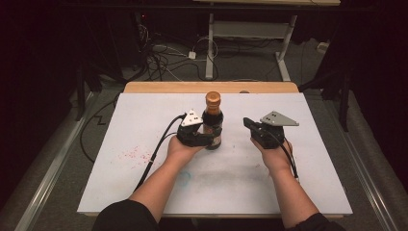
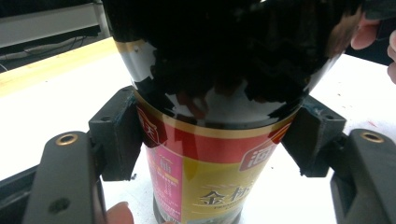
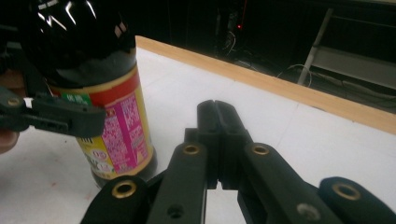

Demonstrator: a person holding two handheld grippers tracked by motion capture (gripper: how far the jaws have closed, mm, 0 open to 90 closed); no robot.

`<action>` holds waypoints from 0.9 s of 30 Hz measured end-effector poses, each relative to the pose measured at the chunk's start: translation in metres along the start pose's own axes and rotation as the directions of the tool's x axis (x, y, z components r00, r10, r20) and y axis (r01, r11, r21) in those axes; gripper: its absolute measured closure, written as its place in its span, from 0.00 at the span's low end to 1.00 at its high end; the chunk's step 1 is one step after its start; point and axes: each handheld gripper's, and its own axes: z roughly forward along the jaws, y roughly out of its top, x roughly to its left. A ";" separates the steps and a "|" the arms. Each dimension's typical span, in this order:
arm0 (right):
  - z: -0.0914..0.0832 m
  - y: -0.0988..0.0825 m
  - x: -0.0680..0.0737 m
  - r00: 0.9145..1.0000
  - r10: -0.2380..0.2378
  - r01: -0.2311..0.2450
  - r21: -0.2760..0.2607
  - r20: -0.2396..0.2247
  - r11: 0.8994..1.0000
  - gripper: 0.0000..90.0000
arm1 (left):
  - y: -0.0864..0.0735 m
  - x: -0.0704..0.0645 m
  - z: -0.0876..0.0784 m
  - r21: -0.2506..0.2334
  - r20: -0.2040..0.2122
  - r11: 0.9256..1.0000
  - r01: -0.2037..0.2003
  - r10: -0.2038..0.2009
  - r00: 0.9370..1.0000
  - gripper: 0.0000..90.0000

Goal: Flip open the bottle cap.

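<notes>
Dark bottle point(image 1: 212, 120) clamped by left gripper point(image 2: 210, 135) | right gripper point(image 3: 217, 109) closed, empty | label legible close-up

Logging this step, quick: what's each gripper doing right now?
Left gripper: shut on the bottle, which stands on the table.
Right gripper: shut, holding nothing, beside the bottle.

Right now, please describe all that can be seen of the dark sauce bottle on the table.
The sauce bottle stands upright on the white table, near its middle. It looks like glossy dark glass, with a brown-orange cap and a red, yellow and pink label with printed characters around the lower body. The left gripper clamps it at the label's upper edge, one pad on each side. The cap is on.
</notes>
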 end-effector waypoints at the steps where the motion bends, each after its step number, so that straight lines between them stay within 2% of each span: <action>1: 0.001 0.002 0.000 1.000 -0.005 0.004 -0.003 -0.003 1.000 1.00 | 0.000 0.000 0.000 -0.001 -0.001 1.000 0.001 -0.001 1.000 0.31; 9: 0.011 0.020 0.007 0.999 -0.017 0.017 -0.004 -0.031 1.000 1.00 | -0.001 0.000 0.000 -0.007 -0.003 1.000 0.001 -0.001 1.000 0.31; 13: 0.012 0.029 0.014 0.998 -0.032 0.030 -0.029 -0.061 0.999 1.00 | -0.002 -0.001 0.000 -0.012 -0.004 1.000 0.003 -0.003 1.000 0.31; 19: 0.012 0.041 0.023 0.994 -0.081 0.078 -0.047 -0.067 0.996 1.00 | -0.002 0.000 0.000 -0.015 -0.004 1.000 0.001 -0.001 1.000 0.31; 27: 0.013 0.051 0.028 0.992 -0.096 0.092 -0.059 -0.080 0.994 1.00 | -0.003 0.000 0.000 -0.017 -0.003 1.000 0.001 -0.001 1.000 0.31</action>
